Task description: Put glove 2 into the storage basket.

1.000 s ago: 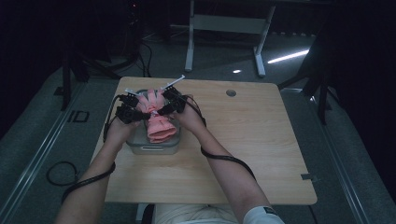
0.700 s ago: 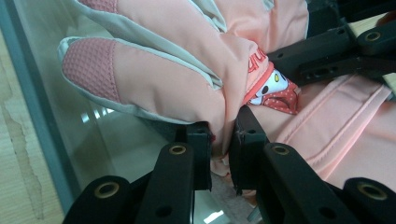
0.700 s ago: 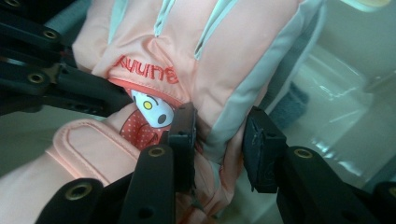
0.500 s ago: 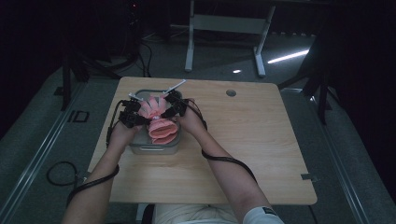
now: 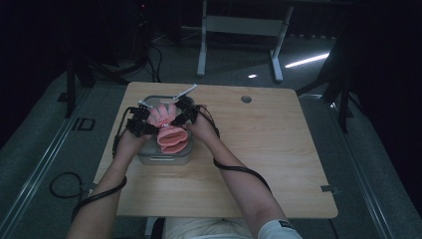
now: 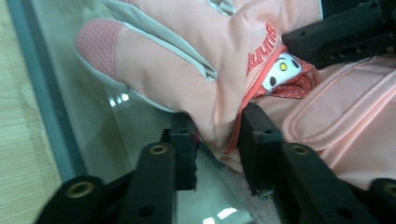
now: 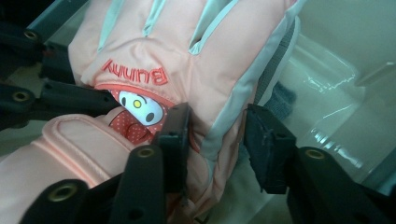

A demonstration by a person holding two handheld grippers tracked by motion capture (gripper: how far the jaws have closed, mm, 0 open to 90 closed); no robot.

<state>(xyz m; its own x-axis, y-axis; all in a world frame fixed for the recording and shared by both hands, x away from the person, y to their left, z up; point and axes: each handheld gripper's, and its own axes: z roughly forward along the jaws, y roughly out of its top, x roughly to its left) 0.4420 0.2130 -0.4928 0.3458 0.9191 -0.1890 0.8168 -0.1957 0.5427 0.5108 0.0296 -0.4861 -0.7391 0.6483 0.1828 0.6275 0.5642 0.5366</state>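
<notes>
A pink padded glove (image 5: 171,135) with a "Bunny" label lies in a clear lidless container (image 5: 161,158) at the table's left. My left gripper (image 5: 148,122) is at the glove's left side and my right gripper (image 5: 175,117) at its right. In the left gripper view the jaws (image 6: 217,144) straddle the glove's (image 6: 187,60) edge. They have just been opening, and the fabric sits loosely between them. In the right gripper view the jaws (image 7: 217,135) also have just been opening. The glove's (image 7: 177,42) side is between them, with a gap at the right pad (image 7: 261,144).
The container's clear wall (image 6: 70,70) and floor (image 7: 336,70) surround the glove closely. The wooden table (image 5: 268,149) stretches to the right, with a round hole (image 5: 246,99) near its far edge. A white strip (image 5: 183,92) sticks up behind the container.
</notes>
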